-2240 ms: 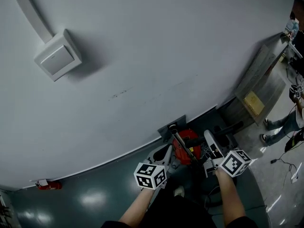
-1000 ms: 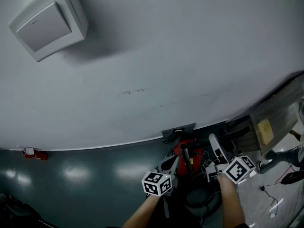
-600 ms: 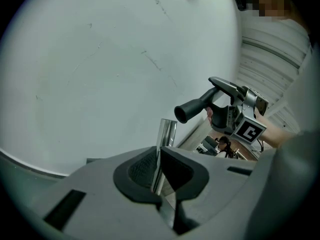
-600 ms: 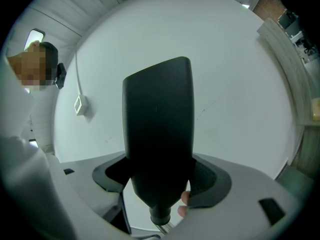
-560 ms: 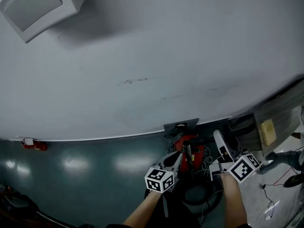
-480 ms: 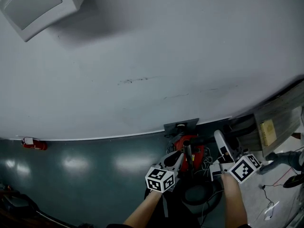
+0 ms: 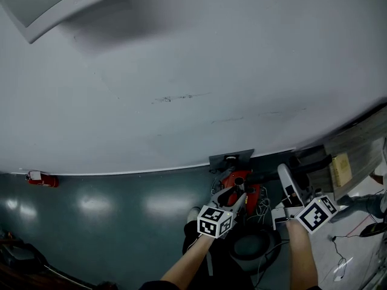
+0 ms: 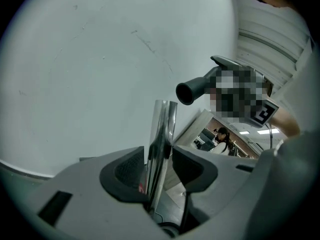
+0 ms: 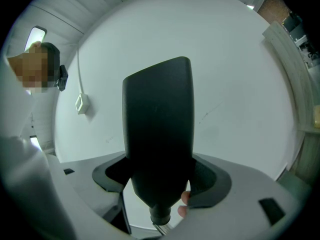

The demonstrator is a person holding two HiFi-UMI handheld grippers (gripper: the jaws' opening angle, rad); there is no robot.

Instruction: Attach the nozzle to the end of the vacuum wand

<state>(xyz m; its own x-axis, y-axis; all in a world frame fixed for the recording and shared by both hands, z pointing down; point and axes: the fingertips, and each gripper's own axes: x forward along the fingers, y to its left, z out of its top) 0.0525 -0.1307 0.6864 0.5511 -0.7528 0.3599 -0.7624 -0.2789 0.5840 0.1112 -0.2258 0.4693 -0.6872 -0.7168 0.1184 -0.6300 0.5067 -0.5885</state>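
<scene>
**Left claw easing off the wand, right claw tight on the nozzle**

Left claw (image 8: 160, 160) is opening its jaws, with the chrome wand (image 8: 162, 134) standing between the pads. We see a sliver of gap on the left pad's side. Right claw (image 9: 160, 180) is clamped on the black nozzle (image 9: 159, 134). Its broad body fills the space between the pads and narrows to a round collar at the bottom.

Only the left gripper view shows us both parts together. There the nozzle's round open end hangs up and to the right of the wand's top, apart from it and not yet joined. The right gripper view hides the wand behind the nozzle. It does give us two fingertips (image 9: 186, 198) beside the collar and a small white box (image 9: 81, 103) on the wall.

The head view gives us the layout. The wand shows against a red vacuum body (image 7: 251, 193) at the foot of the pale wall (image 7: 199, 71), just below a grey wall plate (image 7: 231, 159). Both claws sit low in the frame, one on either side of the wand.

To the left, the dark floor (image 7: 121, 222) runs open as far as a small red object (image 7: 40, 178) at the wall's edge. To the right, a wooden board (image 7: 357, 147) and loose cables (image 7: 341, 264) hem us in.
</scene>
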